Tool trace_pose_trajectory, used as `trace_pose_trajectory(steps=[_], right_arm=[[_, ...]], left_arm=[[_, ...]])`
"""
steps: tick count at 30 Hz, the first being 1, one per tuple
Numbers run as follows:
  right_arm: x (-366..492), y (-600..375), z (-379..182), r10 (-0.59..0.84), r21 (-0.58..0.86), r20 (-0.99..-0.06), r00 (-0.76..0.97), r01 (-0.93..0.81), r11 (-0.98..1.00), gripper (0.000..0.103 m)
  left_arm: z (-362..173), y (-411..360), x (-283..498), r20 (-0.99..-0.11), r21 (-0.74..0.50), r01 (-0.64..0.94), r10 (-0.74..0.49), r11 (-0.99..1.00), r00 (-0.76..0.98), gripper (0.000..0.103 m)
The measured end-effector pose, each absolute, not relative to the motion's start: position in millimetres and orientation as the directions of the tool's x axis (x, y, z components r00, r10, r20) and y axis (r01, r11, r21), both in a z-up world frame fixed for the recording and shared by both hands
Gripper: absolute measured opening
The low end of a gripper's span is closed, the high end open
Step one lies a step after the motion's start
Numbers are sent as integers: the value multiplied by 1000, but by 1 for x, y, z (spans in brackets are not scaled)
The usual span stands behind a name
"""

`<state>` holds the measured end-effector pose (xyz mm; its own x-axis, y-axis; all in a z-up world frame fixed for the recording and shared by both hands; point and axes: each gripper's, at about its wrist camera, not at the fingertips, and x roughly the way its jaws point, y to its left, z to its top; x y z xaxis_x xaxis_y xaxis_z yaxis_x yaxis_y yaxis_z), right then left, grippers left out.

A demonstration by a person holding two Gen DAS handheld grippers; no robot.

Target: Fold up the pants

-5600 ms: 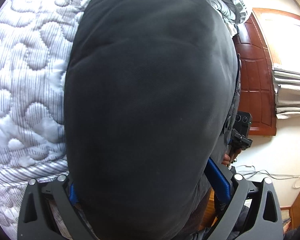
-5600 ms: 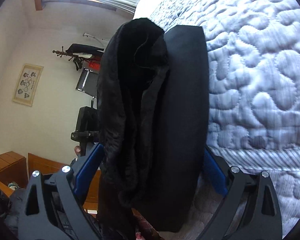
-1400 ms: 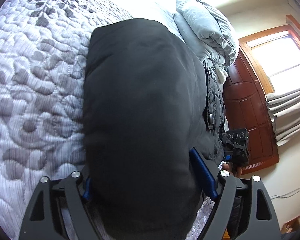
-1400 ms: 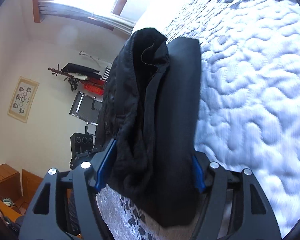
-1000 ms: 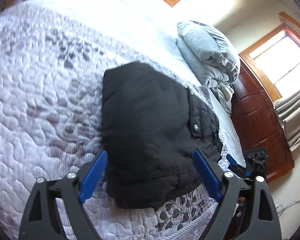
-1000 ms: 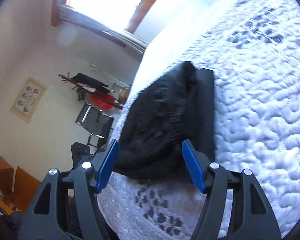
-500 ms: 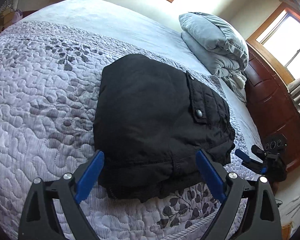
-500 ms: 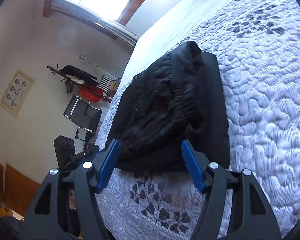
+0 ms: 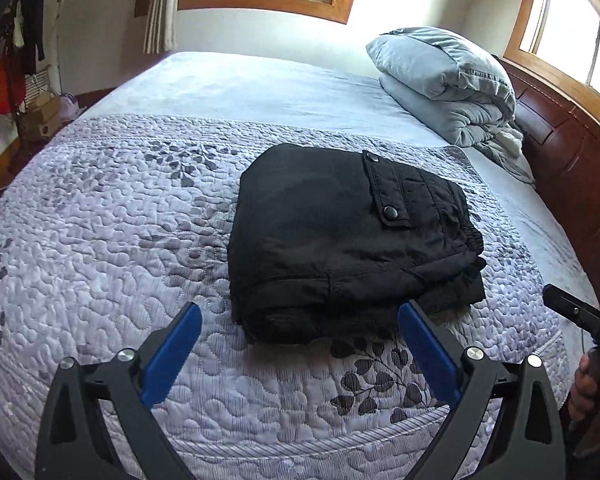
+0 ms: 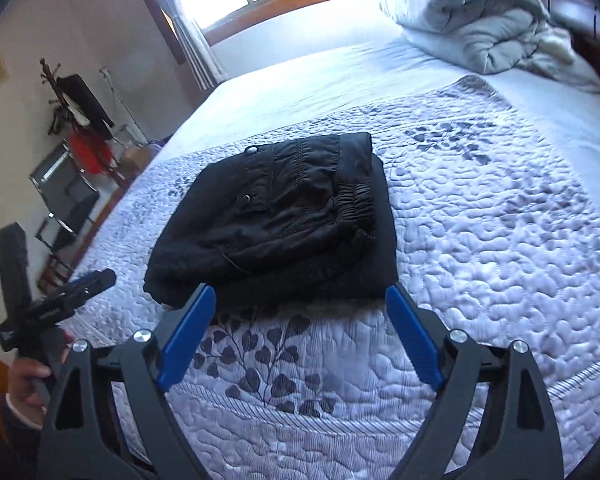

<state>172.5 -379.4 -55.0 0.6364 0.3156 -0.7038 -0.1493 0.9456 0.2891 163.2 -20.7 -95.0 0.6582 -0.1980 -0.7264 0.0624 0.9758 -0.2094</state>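
The black pants (image 9: 340, 236) lie folded into a thick square bundle on the quilted bed, a snap pocket flap on top. In the right wrist view the same pants (image 10: 276, 220) show their elastic waistband at the right side of the bundle. My left gripper (image 9: 298, 314) hovers just in front of the bundle's near edge, its jaws opening, nothing between them. My right gripper (image 10: 298, 294) also sits back from the near edge, jaws opening and empty. Each gripper appears at the edge of the other's view, held by a hand.
The grey-lilac quilt (image 9: 100, 216) covers the near half of the bed. A folded grey duvet and pillow (image 9: 444, 80) sit at the head by the dark wooden headboard (image 9: 560, 152). A chair and clothes rack (image 10: 68, 168) stand beside the bed.
Both grippers have let go of the folded pants and pulled back and up from the bundle, which now rests alone on the quilt. Both pairs of jaws stand wider.
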Motion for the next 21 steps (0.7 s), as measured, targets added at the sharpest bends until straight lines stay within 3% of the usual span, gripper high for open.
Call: trace_pose_trajectory(steps=[11, 21], right_arm=[[148, -345, -41, 219, 183, -732, 645, -124, 975, 92], [148, -331, -49, 246, 203, -747, 617, -140, 969, 92]], left_arm=[[-68, -27, 128, -699, -123, 58, -128, 991, 703, 99], [-58, -30, 121, -692, -138, 80, -154, 987, 706, 99]])
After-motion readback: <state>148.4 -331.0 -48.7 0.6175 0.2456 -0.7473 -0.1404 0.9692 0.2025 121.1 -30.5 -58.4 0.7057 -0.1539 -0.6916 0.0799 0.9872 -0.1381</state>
